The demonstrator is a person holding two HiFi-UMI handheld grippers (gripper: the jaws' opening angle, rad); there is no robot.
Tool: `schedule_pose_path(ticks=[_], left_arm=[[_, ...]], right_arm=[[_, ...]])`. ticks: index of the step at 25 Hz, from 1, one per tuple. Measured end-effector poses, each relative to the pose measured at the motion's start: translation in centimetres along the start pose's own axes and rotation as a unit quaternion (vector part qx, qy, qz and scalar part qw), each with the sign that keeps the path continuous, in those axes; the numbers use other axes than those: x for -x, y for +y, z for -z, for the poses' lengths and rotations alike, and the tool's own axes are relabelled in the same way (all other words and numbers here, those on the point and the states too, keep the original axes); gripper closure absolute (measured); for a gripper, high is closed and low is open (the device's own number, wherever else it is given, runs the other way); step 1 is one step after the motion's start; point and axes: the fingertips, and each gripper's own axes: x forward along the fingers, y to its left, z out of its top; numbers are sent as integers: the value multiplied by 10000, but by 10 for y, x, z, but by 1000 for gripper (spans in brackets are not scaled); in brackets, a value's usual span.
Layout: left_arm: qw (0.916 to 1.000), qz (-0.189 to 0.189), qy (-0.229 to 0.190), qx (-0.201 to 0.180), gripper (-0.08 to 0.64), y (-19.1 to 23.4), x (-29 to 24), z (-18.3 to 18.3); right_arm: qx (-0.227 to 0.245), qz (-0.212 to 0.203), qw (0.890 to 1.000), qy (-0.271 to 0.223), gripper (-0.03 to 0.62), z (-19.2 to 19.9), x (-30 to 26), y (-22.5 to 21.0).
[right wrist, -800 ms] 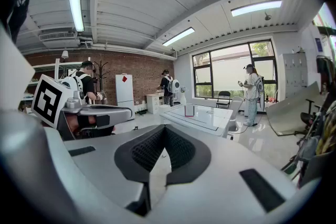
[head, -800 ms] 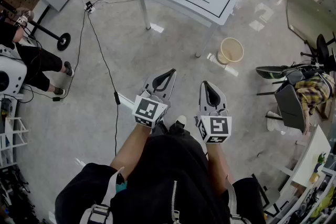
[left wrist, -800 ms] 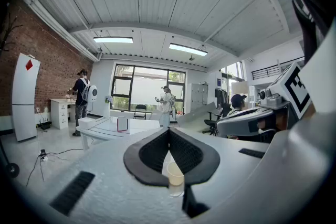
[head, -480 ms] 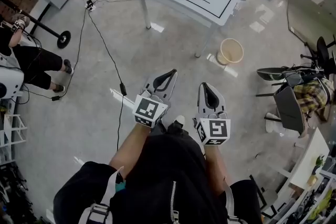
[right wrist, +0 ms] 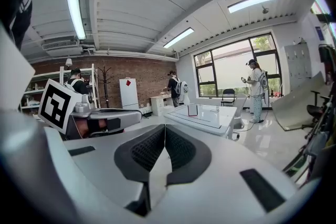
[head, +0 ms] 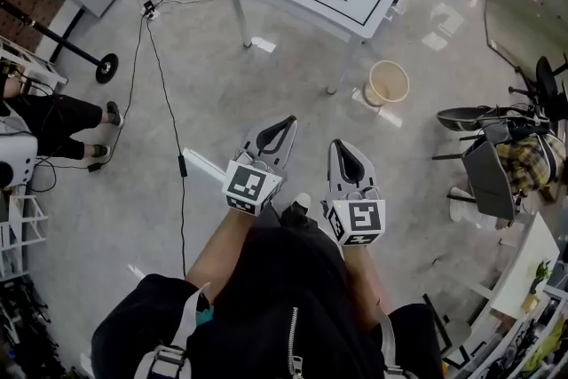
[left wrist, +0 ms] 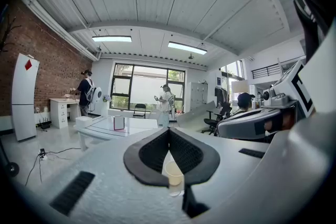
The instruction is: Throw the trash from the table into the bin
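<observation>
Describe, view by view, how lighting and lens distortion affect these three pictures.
Head view: even light, with pale glare patches on the glossy floor beside the white table. Left gripper view: strong fisheye bending and black corners, with the windows washed out. Right gripper view: the same curving, with the ceiling light strip blown white.

Left hand-held gripper [head: 289, 120] and right hand-held gripper [head: 336, 145] point forward, jaws closed, empty.

No words or numbers can be read. Square coded markers [head: 248, 186] stand on the left gripper [head: 287, 121] and right gripper [head: 341, 145]; a red diamond [left wrist: 29, 64] marks the white cabinet [left wrist: 23, 107].
</observation>
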Motion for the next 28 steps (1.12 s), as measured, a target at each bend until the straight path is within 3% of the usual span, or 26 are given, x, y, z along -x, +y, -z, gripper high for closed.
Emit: schedule_pose_path(ticks=[11, 18, 28], left_arm=[[9999, -153, 14, -4, 552, -28, -7, 1], [9999, 58, -62, -130, 552, -41, -23, -2], [10000, 64, -41, -29, 552, -21, -50, 0]], right_arm=[[-20, -60, 9999, -83, 581, 3, 25, -18], [-29, -37, 10000, -88, 583, 4, 21, -33], [76, -176, 9998, -8, 582, -5, -10, -43]])
